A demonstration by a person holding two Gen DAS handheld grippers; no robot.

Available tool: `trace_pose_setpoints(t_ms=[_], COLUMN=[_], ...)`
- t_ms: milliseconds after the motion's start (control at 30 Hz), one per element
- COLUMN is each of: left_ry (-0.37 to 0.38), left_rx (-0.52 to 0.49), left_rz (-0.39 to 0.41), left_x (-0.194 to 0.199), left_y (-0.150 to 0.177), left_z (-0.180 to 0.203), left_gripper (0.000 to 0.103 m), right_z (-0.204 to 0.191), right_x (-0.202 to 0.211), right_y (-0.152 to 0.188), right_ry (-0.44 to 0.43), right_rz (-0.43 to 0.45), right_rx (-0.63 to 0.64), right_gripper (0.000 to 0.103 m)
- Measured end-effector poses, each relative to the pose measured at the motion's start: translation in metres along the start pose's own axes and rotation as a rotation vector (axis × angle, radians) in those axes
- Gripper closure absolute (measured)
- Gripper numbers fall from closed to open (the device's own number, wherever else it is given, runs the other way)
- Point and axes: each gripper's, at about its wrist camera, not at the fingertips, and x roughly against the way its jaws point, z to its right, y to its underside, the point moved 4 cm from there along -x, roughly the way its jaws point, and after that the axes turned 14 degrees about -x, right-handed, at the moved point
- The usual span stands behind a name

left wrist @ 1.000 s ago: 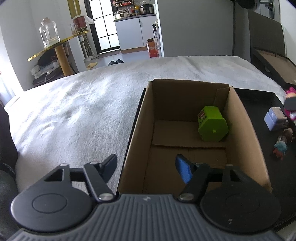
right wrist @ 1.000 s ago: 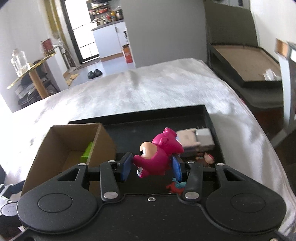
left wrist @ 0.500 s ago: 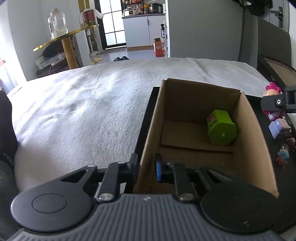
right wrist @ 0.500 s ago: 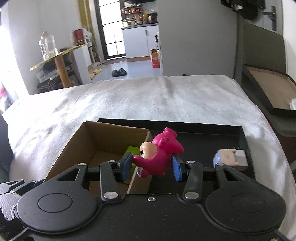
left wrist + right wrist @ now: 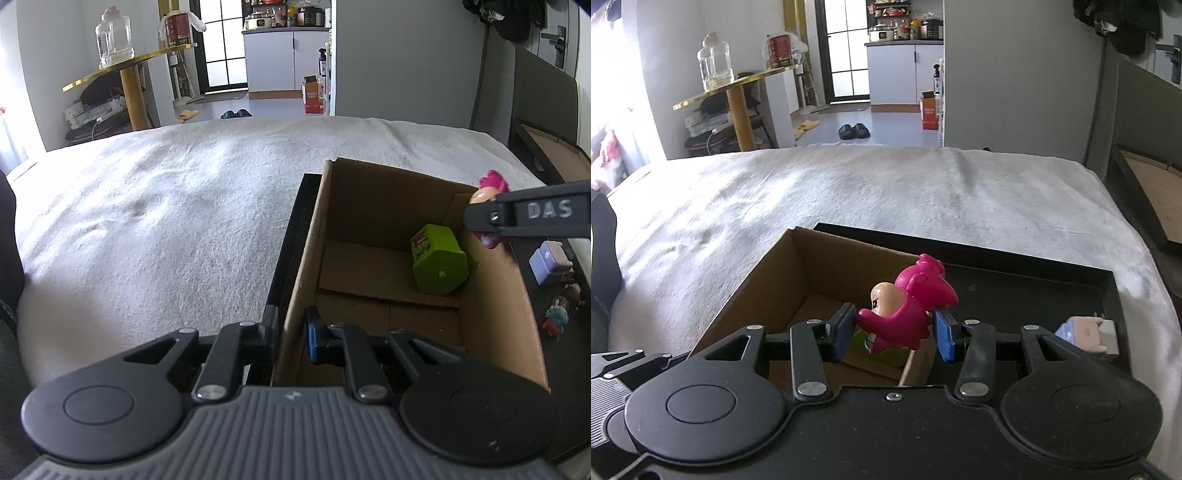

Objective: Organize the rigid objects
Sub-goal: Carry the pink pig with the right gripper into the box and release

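An open cardboard box stands in a black tray on a white bed cover. My left gripper is shut on the box's near left wall, one pad outside and one inside. A green block lies inside the box by its right wall. My right gripper is shut on a pink toy figure and holds it over the cardboard box, above its right wall. In the left wrist view the pink toy figure shows at the box's far right corner, partly hidden by the gripper finger.
On the black tray right of the box lie a pale lilac block, also seen as a pale block, and small toy figures. A gold side table with a jar stands beyond the bed. Another tray lies at the right.
My left gripper closed from open onto the box's left wall. My right gripper carried the pink figure leftward, from over the tray to over the box.
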Motion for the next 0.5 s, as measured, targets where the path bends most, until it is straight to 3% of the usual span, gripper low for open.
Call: trace_pose_setpoints(t_ms=[500], left_ry=[0.008], left_rx=[0.019], left_rz=[-0.011], left_x=[-0.003], left_y=[-0.003], left_z=[-0.004], left_gripper=[0.088], right_z=[-0.015], right_x=[-0.012], right_y=[0.003], right_ry=[-0.039], right_rz=[-0.032], right_rx=[0.006], right_gripper=[0.052])
